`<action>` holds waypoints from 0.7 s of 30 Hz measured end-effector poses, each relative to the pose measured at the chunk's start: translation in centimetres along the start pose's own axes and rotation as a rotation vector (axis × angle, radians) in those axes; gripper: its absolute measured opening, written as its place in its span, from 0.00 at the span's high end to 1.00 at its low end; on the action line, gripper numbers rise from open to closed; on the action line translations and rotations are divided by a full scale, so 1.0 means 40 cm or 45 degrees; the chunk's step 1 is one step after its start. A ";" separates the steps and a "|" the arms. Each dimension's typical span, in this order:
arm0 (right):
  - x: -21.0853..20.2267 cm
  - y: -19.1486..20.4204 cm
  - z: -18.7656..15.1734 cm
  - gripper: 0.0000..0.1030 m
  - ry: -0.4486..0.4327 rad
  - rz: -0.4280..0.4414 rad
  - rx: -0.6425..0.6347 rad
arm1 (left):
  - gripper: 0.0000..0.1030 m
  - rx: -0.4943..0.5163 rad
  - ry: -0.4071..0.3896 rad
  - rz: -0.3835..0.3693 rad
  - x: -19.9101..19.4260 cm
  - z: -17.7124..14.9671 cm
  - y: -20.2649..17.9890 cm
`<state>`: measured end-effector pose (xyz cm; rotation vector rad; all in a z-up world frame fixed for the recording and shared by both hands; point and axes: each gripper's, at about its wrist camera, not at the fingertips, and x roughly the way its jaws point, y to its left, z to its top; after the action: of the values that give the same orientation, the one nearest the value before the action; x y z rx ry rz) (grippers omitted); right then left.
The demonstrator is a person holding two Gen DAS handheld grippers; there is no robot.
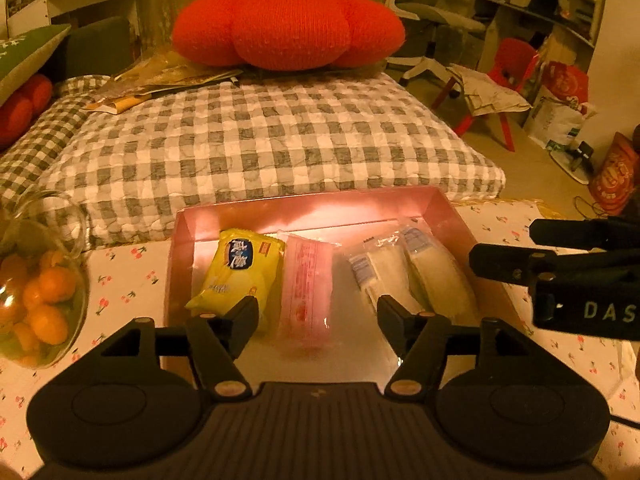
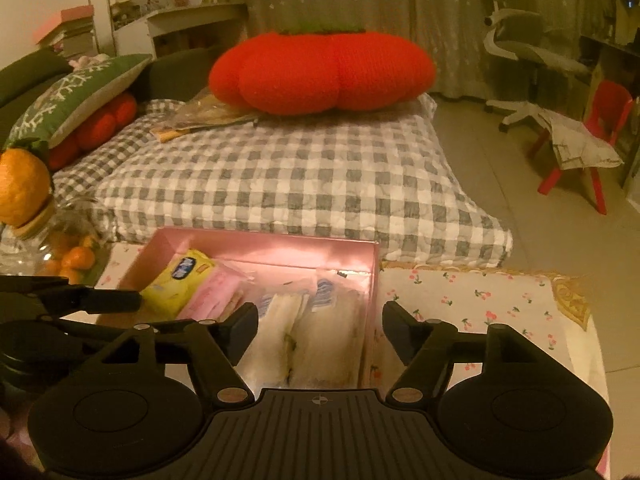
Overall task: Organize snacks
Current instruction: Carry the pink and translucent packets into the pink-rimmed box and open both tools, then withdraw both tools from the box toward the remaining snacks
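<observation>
A pink box [image 1: 304,205] stands on the cherry-print tablecloth [image 1: 128,280]. It holds a yellow snack packet [image 1: 236,272], a pink packet [image 1: 306,292] and two white wrapped sandwiches [image 1: 408,276]. My left gripper [image 1: 316,320] is open and empty above the box's near part, over the pink packet. My right gripper [image 2: 320,332] is open and empty over the box's right wall [image 2: 370,300] and the sandwiches [image 2: 312,332]. The yellow packet [image 2: 180,284] and pink packet [image 2: 212,298] show in the right wrist view too. The right gripper's fingers [image 1: 520,256] show in the left wrist view.
A glass jar of small oranges [image 1: 40,300] lies left of the box. A checked mattress [image 1: 260,140] with a big red pumpkin cushion [image 1: 288,28] lies beyond the table. A red chair [image 2: 592,128] and an office chair [image 2: 528,52] stand at the right.
</observation>
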<state>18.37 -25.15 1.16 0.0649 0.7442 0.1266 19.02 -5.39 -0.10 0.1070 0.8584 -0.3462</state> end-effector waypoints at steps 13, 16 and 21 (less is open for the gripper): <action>-0.131 0.048 -0.046 0.15 0.015 0.084 -0.033 | 0.14 -0.002 -0.005 -0.004 -0.126 -0.069 0.014; -0.148 0.063 -0.067 0.13 0.036 0.097 -0.054 | 0.12 0.018 0.011 -0.001 -0.142 -0.090 0.015; -0.174 0.088 -0.112 0.13 0.069 0.117 -0.095 | 0.08 0.018 0.024 0.010 -0.173 -0.141 0.023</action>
<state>9.95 -22.54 2.91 0.0245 0.7900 0.2440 11.09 -1.45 1.42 0.1266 0.8741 -0.3443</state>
